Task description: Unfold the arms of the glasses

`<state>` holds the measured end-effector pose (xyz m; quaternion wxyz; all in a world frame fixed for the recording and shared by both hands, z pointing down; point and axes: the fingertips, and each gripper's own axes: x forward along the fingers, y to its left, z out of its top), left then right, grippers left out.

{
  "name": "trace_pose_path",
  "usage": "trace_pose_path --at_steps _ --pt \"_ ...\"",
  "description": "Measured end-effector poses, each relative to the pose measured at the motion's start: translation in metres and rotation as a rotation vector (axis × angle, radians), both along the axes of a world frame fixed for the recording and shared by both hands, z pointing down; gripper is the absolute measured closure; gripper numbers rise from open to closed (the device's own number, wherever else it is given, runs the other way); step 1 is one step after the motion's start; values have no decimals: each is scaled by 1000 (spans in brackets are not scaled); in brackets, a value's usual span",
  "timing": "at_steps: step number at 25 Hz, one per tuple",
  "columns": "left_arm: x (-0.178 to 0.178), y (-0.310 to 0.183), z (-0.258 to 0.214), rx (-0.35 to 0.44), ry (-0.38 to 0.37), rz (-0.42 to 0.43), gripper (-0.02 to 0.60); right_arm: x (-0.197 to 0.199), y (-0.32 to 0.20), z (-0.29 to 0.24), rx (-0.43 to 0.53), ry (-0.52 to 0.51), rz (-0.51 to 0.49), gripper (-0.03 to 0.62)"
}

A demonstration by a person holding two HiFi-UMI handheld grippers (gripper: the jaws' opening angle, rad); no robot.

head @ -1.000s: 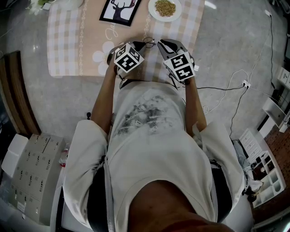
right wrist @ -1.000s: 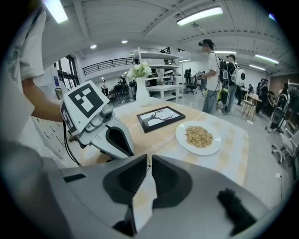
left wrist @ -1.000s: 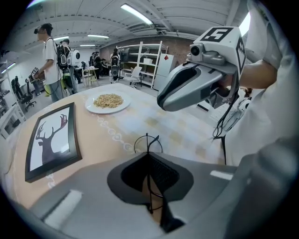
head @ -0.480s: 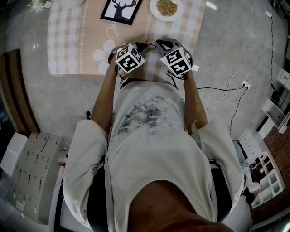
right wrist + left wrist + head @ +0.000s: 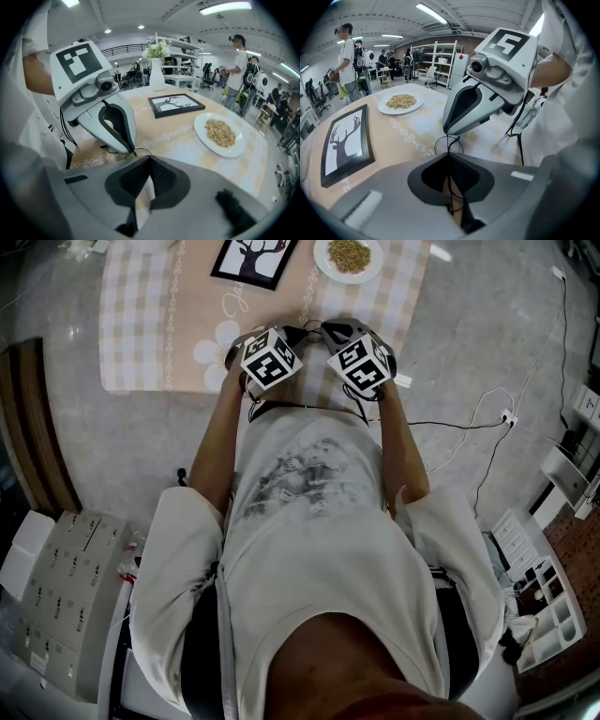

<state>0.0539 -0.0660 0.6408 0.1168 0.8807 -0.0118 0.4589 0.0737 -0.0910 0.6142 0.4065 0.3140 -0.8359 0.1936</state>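
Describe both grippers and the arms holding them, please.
Both the left gripper and right gripper have light grey shells, tapering black-lined jaws and a white cube with black square markers. Black cables hang behind them. White short sleeves.

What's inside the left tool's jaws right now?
The glasses: the left tool is shut on their thin black frame, with one wire lens rim poking out beyond the tips. The rest of the frame is covered by the tool's body.
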Motion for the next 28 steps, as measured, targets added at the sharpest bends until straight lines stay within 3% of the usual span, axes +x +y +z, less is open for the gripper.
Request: trace_pose_path --at_steps 12,28 --pt "0 0 -1 -3 10 -1 566 -2 1 9 -6 20 -27 577" --pt "0 1 -8 20 65 -25 569 -6 6 13 4 125 -120 577"
